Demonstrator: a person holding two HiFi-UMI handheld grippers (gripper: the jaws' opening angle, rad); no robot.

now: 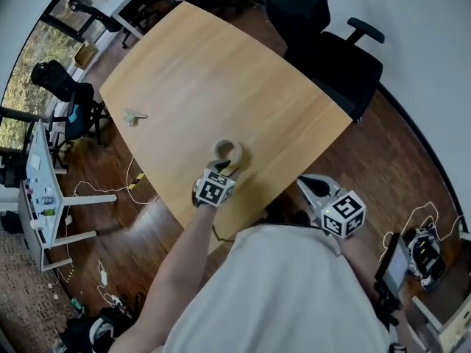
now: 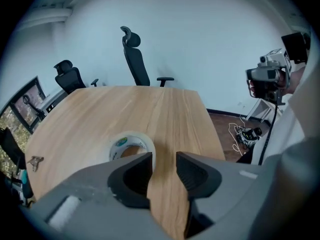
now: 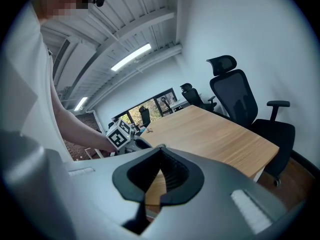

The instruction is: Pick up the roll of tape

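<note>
Where the roll of tape lies: the roll of tape (image 1: 228, 153) lies flat on the wooden table (image 1: 221, 72), near the edge closest to the person.
Left gripper: the left gripper (image 1: 225, 170) points steeply down just beside the roll, released, its jaws standing apart.
Left gripper view only: bare wood shows in the gap of the left gripper (image 2: 163, 159). The roll of tape (image 2: 131, 145) sits behind the left-hand jaw, not between the two. Whether that jaw touches it cannot be told. The printed inner core shows here alone.
Right gripper: the right gripper (image 1: 305, 182) hangs off the table's near edge, well apart from the roll.
Right gripper view only: the right gripper (image 3: 161, 149) is clenched tip to tip with nothing held. The roll is hidden here. The left gripper's marker cube (image 3: 119, 133) and forearm show.
Head view only: both grippers show at once.
Elsewhere: a small pale object (image 1: 134, 116) lies far along the table. A black office chair (image 1: 324, 43) stands at the far side.
</note>
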